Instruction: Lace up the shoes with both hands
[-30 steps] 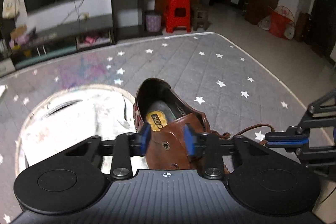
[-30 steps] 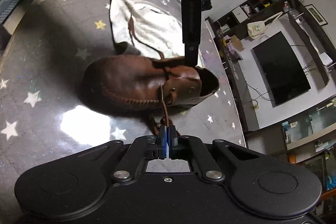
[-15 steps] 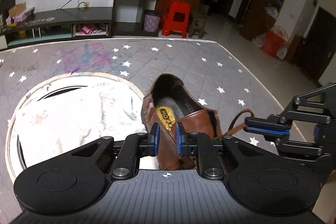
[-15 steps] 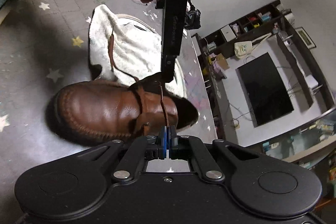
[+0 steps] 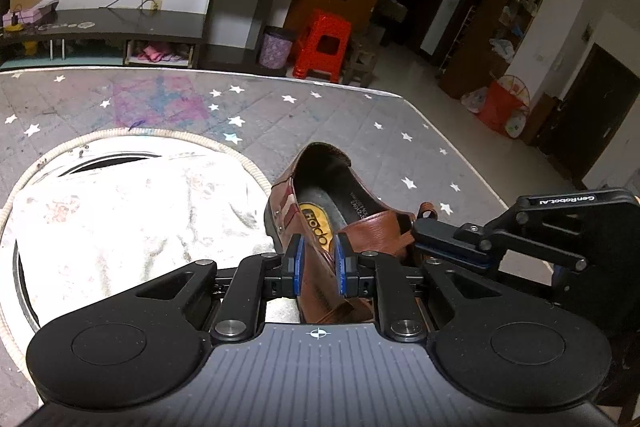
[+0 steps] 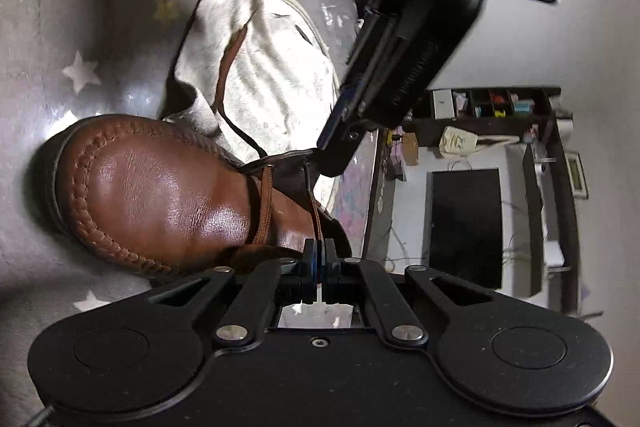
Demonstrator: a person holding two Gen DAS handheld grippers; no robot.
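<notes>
At the far left of my left wrist view a rumpled white cloth (image 5: 132, 227) lies in a round rope-edged mat, soft and creased. Just right of it sits the brown leather shoe (image 5: 344, 203) on the grey star-quilted surface (image 5: 280, 111), heel end far from me, toe end near, so its long axis runs away from my left gripper (image 5: 318, 265). That gripper's jaws have narrowed and are clamped on the shoe's near side flap, blue pads pressing smooth, slightly grained leather. To the right, my right gripper (image 6: 319, 259) comes in from the side, jaws fully closed on the thin braided lace (image 6: 316, 219), which rises taut from the eyelet area toward them. As I judge it, the pull must go across the shoe's length, and my right hand is the one placed to make it. The toe cap is glossy, with heavy stitching round its rim.
</notes>
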